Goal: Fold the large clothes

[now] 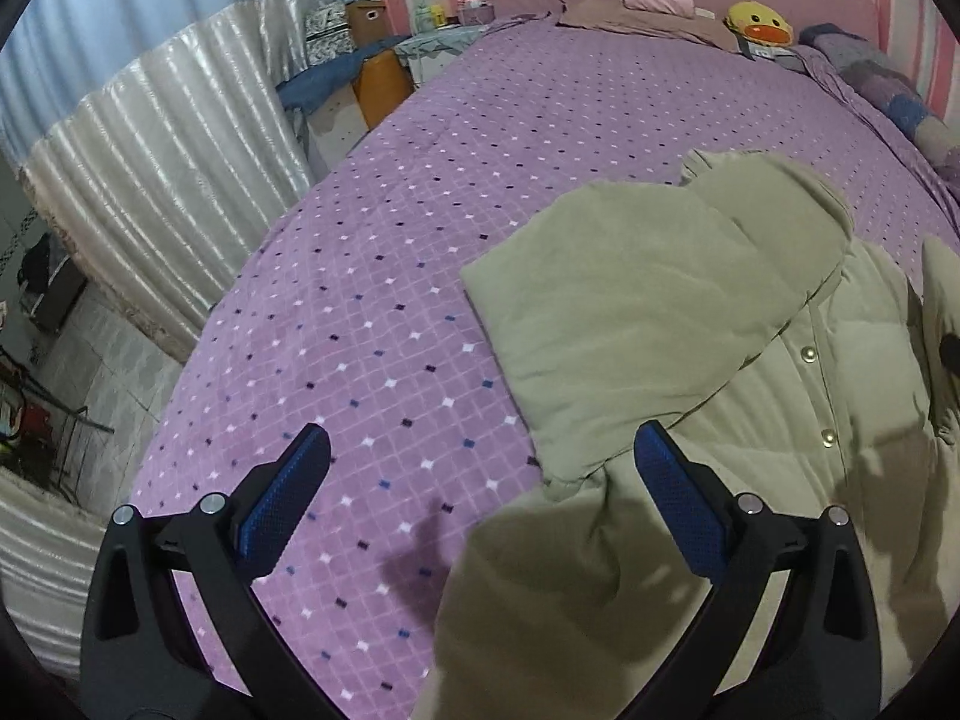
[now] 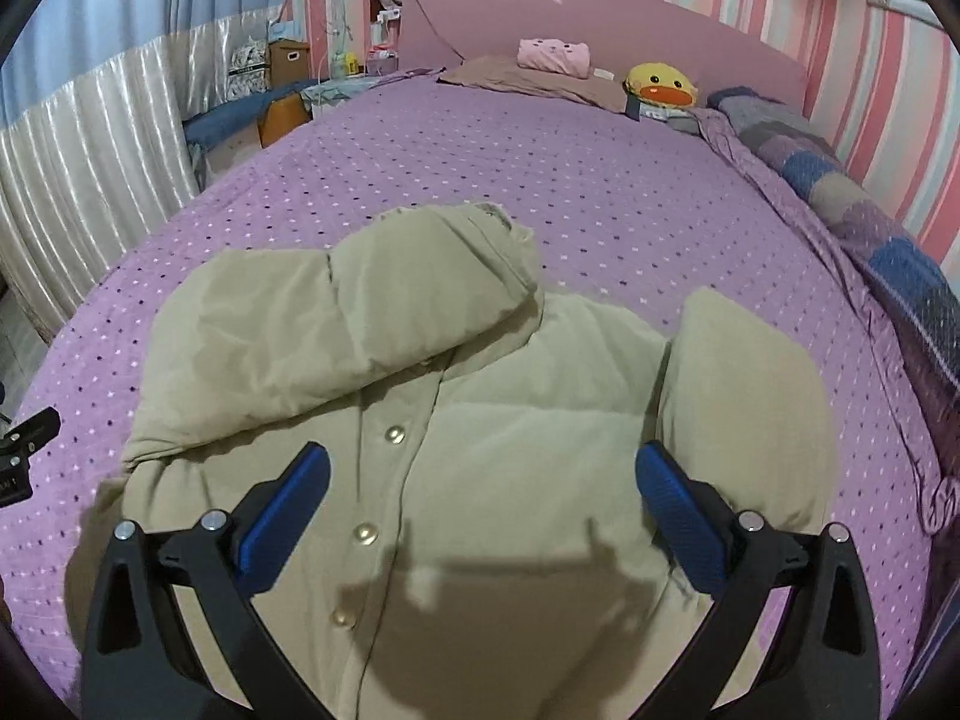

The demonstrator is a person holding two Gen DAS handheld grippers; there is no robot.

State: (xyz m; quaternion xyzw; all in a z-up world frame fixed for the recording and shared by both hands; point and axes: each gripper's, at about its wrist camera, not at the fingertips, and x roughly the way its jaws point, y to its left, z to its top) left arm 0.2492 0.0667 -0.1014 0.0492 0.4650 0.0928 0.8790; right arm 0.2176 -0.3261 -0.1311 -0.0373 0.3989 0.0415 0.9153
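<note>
Nearest, left gripper (image 1: 480, 456) spread wide over the purple bedspread (image 1: 372, 276), blue pads (image 1: 282, 504) well apart, nothing between them; right-hand pad hanging above the near edge of the beige padded jacket (image 1: 648, 312). Likewise right gripper (image 2: 480, 468) splayed fully open, empty, poised above the jacket's (image 2: 480, 420) front, shadow cast on the fabric just below.

Just beyond the fingers, jacket lying flat on the bedspread (image 2: 600, 180), front side up, a row of pale snap buttons (image 2: 395, 434) running down the placket. One sleeve (image 2: 312, 324) folded across the chest from the left side of the right wrist view, reaching up toward the collar (image 2: 486, 222). Other sleeve (image 2: 744, 396) lying beside the body on the right, puffed and apart from the placket.

Farther off, open stretch of diamond-dotted bedspread. Along the right edge, a patchwork blanket (image 2: 840, 192) bunched lengthwise. At the far end, by the pink headboard (image 2: 600, 18), a brownish pillow (image 2: 528, 81) with a pink folded cloth (image 2: 552, 55) on top, and a yellow duck plush (image 2: 660, 84) just beside it. Off to the left, pale pleated curtain (image 1: 156, 138) and cluttered boxes (image 1: 366, 18) near the wall.
</note>
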